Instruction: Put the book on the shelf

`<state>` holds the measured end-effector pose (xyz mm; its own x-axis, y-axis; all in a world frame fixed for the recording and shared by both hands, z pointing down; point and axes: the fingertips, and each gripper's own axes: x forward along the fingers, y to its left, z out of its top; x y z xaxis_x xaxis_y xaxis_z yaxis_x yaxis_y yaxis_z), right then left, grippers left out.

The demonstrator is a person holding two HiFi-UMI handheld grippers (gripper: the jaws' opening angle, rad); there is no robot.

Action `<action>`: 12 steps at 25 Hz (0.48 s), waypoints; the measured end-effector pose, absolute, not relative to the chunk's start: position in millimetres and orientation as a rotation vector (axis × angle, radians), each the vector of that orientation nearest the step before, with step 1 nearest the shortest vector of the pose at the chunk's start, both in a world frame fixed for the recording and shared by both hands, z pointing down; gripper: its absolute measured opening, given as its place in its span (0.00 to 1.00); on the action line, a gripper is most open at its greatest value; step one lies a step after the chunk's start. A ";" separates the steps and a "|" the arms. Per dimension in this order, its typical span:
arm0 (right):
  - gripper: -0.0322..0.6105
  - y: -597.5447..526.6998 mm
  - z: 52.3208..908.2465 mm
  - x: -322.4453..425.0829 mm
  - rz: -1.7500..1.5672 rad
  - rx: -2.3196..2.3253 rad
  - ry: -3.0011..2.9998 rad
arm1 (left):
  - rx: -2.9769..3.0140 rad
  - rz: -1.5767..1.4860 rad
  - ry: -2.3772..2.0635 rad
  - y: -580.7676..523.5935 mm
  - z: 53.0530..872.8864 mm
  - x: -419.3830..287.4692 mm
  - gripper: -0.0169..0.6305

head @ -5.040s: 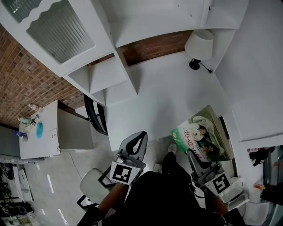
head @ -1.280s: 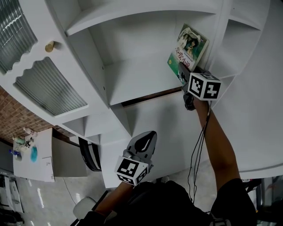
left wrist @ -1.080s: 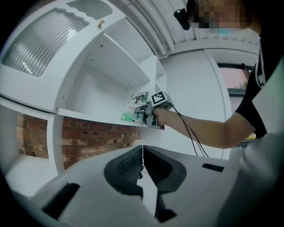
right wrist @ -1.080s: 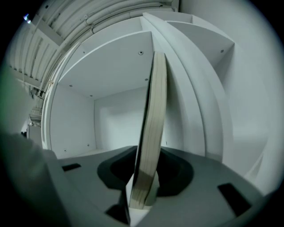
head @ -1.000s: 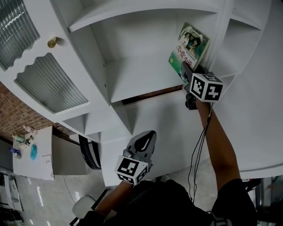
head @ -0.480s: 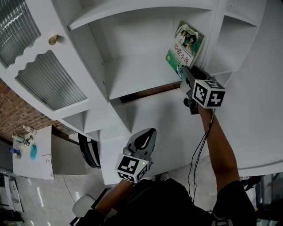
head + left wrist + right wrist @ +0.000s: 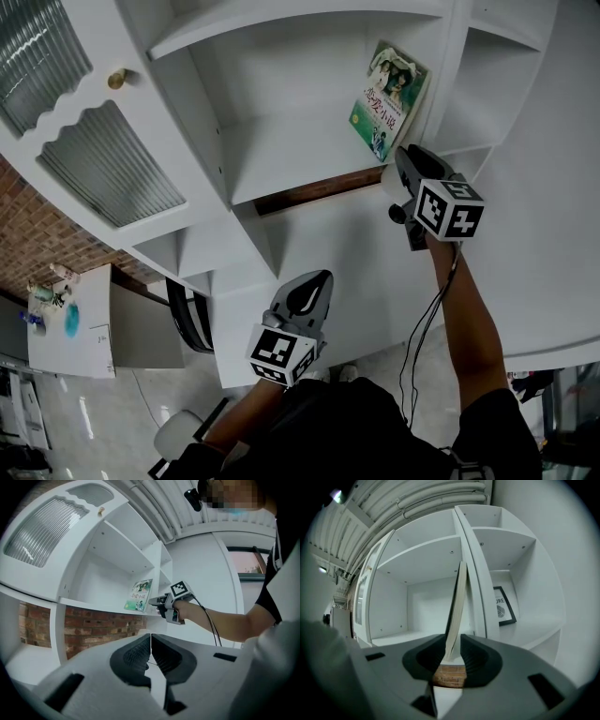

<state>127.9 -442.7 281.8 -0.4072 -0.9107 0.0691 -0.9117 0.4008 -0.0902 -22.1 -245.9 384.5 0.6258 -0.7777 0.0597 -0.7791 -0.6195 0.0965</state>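
The book [image 7: 389,98], with a green illustrated cover, stands on the white shelf [image 7: 281,155] and leans against the compartment's right wall. My right gripper [image 7: 405,155] hangs just below and in front of it, open, with its jaws apart. In the right gripper view the book's [image 7: 457,611] page edge shows between the right gripper's [image 7: 451,656] pads without being pinched. My left gripper [image 7: 314,286] is held low over the desk, shut and empty. From the left gripper view I see the book [image 7: 140,595], the right gripper [image 7: 152,602] beside it and my left gripper [image 7: 150,641].
A cabinet door with ribbed glass [image 7: 103,164] and a brass knob [image 7: 117,78] is left of the shelf compartment. A framed picture [image 7: 502,605] stands in the narrower compartment on the right. Brick wall [image 7: 309,192] shows under the shelf, above the white desk [image 7: 328,253].
My right gripper carried the book up from the desk to the shelf, let go of it and has drawn back a little. The book stays leaning there. The left gripper barely moved.
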 end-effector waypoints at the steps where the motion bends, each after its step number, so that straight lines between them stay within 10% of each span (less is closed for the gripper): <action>1: 0.20 -440.2 282.8 128.9 0.177 1.705 -2.623 | 2.731 0.014 -1.314 -245.5 383.6 -21.9 0.05; 12: 0.11 -397.7 278.8 126.5 0.064 1.655 -2.713 | 2.751 -0.013 -1.347 -243.6 375.1 -22.0 0.05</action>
<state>126.5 -397.7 278.8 -0.4571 -0.8894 -0.0105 -0.8879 0.4569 -0.0537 -22.0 -243.6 375.1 0.6136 -0.7892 0.0272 -0.7885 -0.6105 0.0741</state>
